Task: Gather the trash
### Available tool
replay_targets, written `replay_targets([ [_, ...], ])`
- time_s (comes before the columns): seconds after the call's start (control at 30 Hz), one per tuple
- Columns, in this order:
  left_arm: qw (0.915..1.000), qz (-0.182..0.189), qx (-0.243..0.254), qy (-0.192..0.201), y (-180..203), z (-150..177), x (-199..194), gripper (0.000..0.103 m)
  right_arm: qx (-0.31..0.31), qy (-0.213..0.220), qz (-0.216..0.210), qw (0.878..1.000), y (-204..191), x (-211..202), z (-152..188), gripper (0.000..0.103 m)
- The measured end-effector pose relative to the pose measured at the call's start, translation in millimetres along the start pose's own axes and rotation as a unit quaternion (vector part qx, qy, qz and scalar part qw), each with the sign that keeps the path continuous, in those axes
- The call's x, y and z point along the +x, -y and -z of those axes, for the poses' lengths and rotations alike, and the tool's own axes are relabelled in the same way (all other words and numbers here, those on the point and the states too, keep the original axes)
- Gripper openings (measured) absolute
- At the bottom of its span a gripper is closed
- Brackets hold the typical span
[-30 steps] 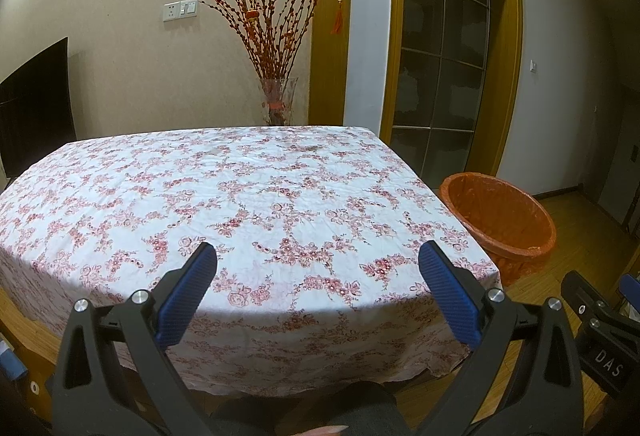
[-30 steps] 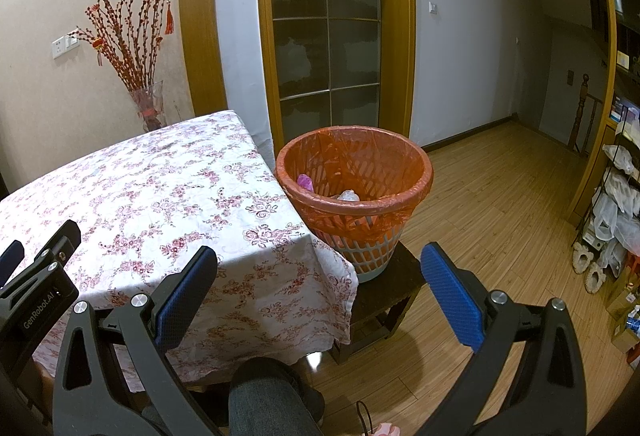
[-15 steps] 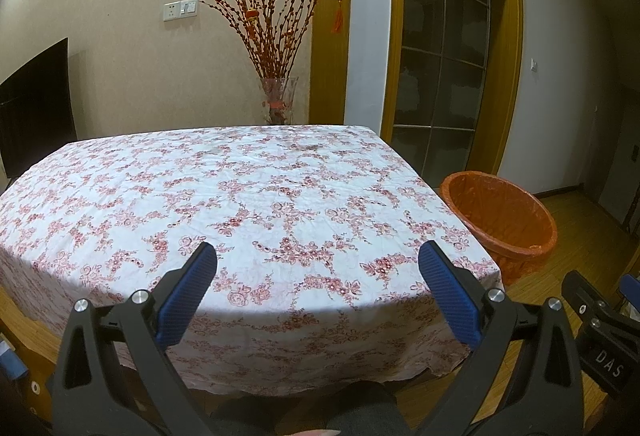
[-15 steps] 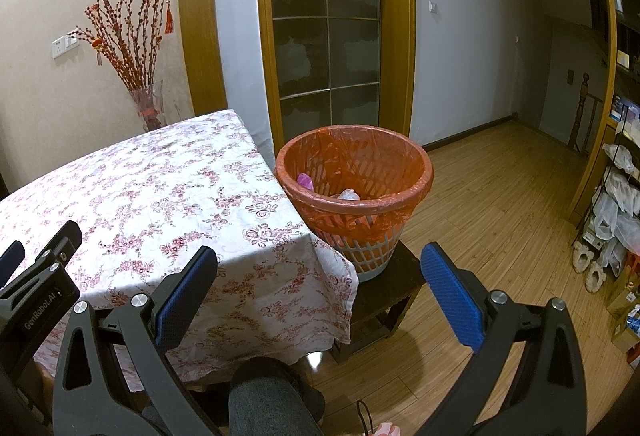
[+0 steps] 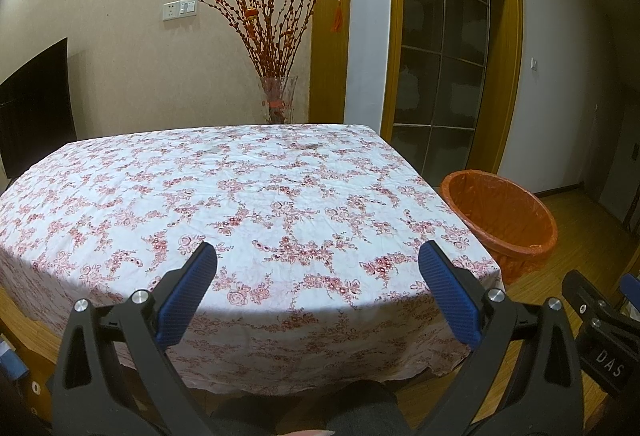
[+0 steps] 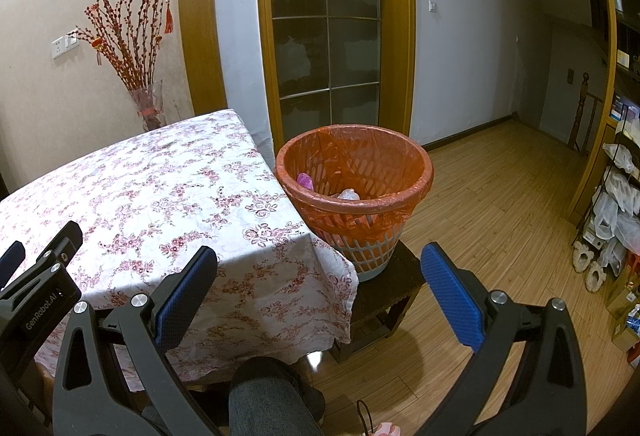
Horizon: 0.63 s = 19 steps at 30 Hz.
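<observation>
An orange-lined waste basket (image 6: 356, 171) stands on a dark low stool (image 6: 384, 300) beside the table's right corner; pink and white scraps (image 6: 344, 191) lie inside it. In the left wrist view the basket (image 5: 500, 220) shows at the right. The table wears a floral cloth (image 5: 240, 203) with no trash visible on it. My left gripper (image 5: 318, 276) hangs open over the table's near edge, nothing between its blue pads. My right gripper (image 6: 320, 280) is open too, held low in front of the basket and the table corner.
A glass vase of red branches (image 5: 276, 75) stands behind the table by the wall. A dark screen (image 5: 36, 115) is at the left. A glass door (image 6: 324, 35) lies behind the basket. Wood floor (image 6: 500, 203) stretches right toward shelves with bags (image 6: 616, 203). A person's knee (image 6: 264, 396) is below.
</observation>
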<state>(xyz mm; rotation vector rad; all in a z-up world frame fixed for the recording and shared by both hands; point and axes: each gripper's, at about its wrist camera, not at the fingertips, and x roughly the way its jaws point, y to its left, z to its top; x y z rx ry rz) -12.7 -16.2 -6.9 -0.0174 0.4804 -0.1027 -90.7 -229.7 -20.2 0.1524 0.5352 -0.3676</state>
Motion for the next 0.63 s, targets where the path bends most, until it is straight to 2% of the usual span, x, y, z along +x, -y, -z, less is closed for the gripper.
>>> replay_targets([
  [0.63,1.0,0.002,0.001,-0.002,-3.2,0.3,-0.8,0.099,0.0,0.0,0.0,1.0,-0.8,-0.3,-0.4,0.101],
])
